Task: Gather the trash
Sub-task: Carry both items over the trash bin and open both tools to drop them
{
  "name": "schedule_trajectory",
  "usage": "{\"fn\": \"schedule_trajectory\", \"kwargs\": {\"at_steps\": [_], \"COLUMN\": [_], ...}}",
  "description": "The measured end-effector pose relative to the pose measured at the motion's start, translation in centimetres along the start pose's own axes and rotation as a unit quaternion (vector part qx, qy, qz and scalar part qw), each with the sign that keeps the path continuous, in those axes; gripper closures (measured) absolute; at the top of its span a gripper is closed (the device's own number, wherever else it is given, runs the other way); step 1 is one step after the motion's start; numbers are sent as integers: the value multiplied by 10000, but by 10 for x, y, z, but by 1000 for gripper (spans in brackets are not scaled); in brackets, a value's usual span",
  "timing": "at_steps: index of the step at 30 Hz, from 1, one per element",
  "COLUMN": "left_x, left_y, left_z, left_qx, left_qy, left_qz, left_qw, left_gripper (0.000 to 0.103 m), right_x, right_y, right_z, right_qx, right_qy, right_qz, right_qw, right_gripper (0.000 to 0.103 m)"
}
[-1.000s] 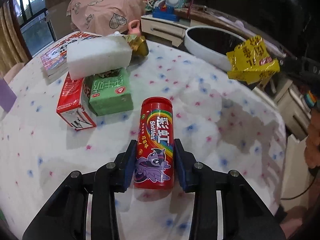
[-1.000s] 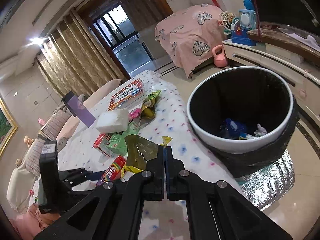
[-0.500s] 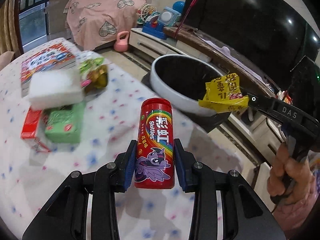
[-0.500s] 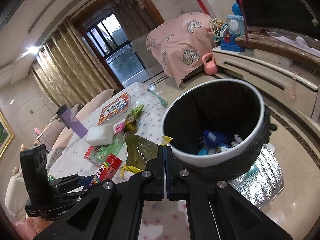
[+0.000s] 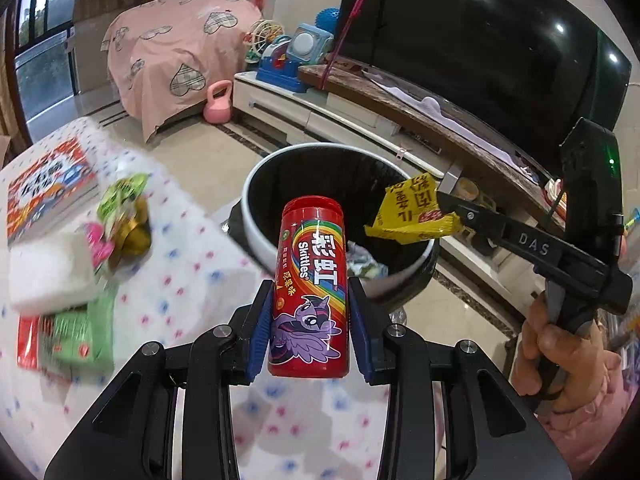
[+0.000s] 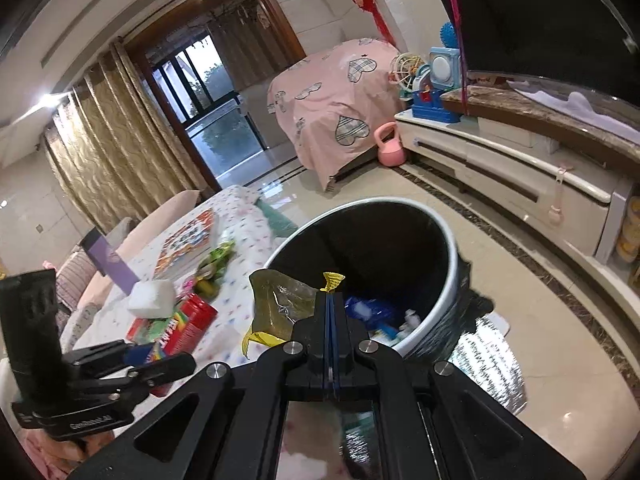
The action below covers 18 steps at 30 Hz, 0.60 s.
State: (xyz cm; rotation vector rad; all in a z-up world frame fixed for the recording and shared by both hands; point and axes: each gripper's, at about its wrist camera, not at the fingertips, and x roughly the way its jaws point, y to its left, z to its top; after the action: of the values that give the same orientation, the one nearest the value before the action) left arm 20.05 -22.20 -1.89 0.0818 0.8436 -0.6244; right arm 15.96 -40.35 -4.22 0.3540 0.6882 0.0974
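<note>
My left gripper (image 5: pixel 310 322) is shut on a red Skittles can (image 5: pixel 310 280), held upright near the table's edge, just short of the trash bin (image 5: pixel 256 232). The bin is round, white-rimmed, lined in black, with wrappers at the bottom. My right gripper (image 6: pixel 330 304) is shut on a crumpled yellow wrapper (image 6: pixel 280 304), which hangs over the near rim of the bin (image 6: pixel 444 296). From the left wrist view the same wrapper (image 5: pixel 412 212) and the right gripper (image 5: pixel 444 202) sit over the bin's right rim. The left gripper (image 6: pixel 160 354) with the can (image 6: pixel 188 326) shows at lower left.
On the dotted tablecloth (image 5: pixel 192 272) lie a white foam block (image 5: pixel 48 268), green and red cartons (image 5: pixel 72 332), a green snack wrapper (image 5: pixel 124 216) and a book (image 5: pixel 44 188). A TV cabinet (image 6: pixel 500 160), a pink kettlebell (image 6: pixel 390 148) and a covered armchair (image 6: pixel 336 108) stand beyond the bin.
Both grippers have carried their loads from over the table toward the bin. The can now stands in front of the bin's rim and the yellow wrapper hangs over its opening.
</note>
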Motion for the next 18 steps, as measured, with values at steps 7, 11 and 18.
{"fn": "schedule_trajectory", "kwargs": {"at_steps": [7, 11, 18], "left_x": [21, 34, 51], "left_y": [-5, -6, -6], "left_z": [21, 30, 38], "left_qx": [49, 69, 30], "left_qy": [78, 158, 285], "left_qz": [26, 103, 125], "left_qw": [10000, 9998, 9995], "left_gripper": [69, 69, 69], "right_x": [11, 18, 28], "right_y": [-11, -14, -19], "right_z": [14, 21, 27], "right_qx": [-147, -224, -312], "right_qy": [55, 101, 213], "right_qz": [-189, -262, -382], "right_qw": [9997, 9994, 9986], "right_gripper": [103, 103, 103]}}
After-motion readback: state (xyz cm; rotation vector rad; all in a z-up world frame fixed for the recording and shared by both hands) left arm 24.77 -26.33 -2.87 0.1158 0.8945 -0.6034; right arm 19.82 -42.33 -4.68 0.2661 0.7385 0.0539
